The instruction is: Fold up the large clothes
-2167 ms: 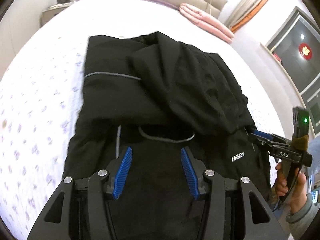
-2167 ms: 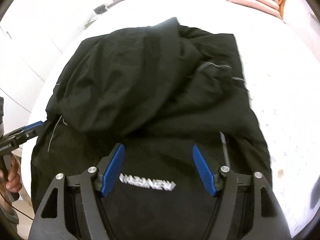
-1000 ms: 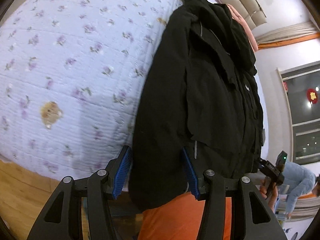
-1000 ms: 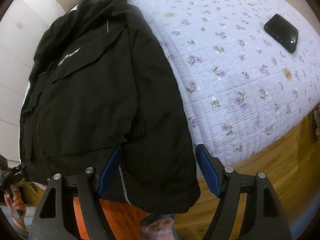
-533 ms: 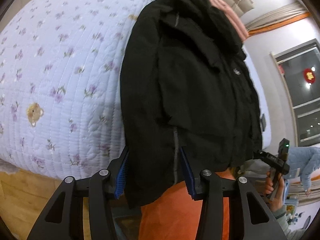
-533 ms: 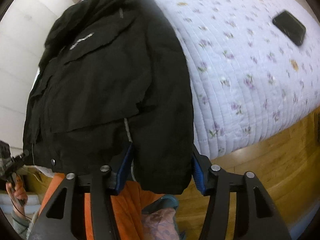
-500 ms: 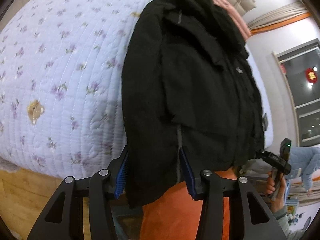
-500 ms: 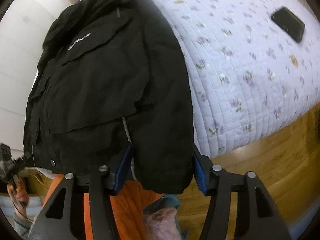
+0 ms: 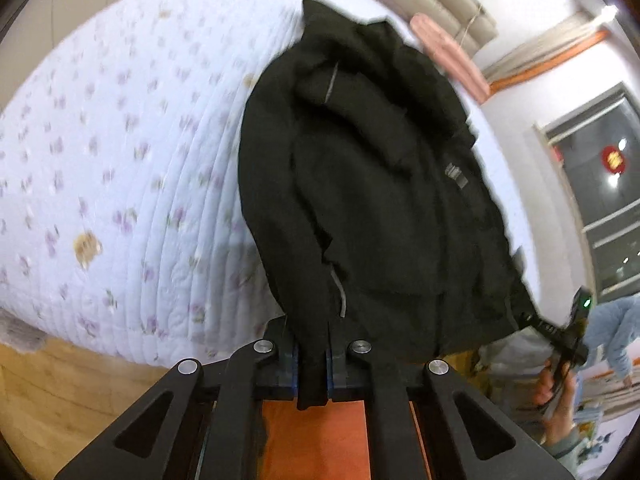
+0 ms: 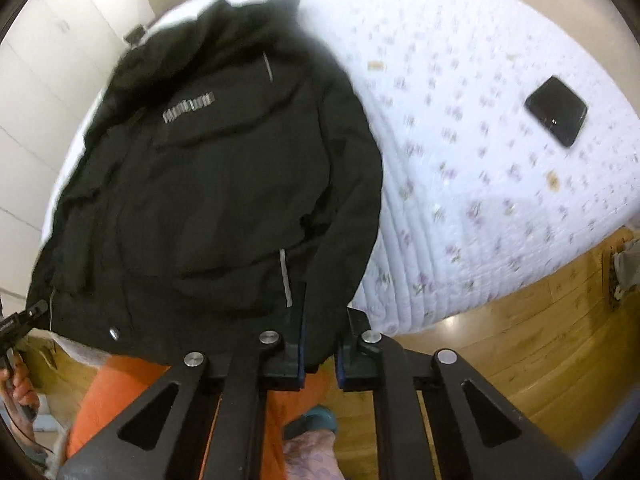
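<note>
A large black jacket (image 9: 372, 184) with grey reflective strips lies lengthwise on the bed, its hem hanging over the near edge. My left gripper (image 9: 312, 364) is shut on the hem's left corner. My right gripper (image 10: 318, 354) is shut on the hem's other corner; the jacket (image 10: 216, 184) spreads away from it, its grey chest logo facing up. Each gripper also shows at the edge of the other's view, the right one (image 9: 560, 332) and the left one (image 10: 16, 324), pinching the hem.
The bed has a white quilt with purple flowers (image 9: 100, 168). A black phone (image 10: 556, 110) lies on the quilt at the right. Pink folded bedding (image 9: 448, 56) sits by the headboard. Wooden floor (image 10: 520, 340) lies below the bed edge. My orange trousers (image 9: 332, 436) are underneath.
Both grippers have closed from open onto the jacket's hem corners. The hem is now drawn up slightly off the bed edge.
</note>
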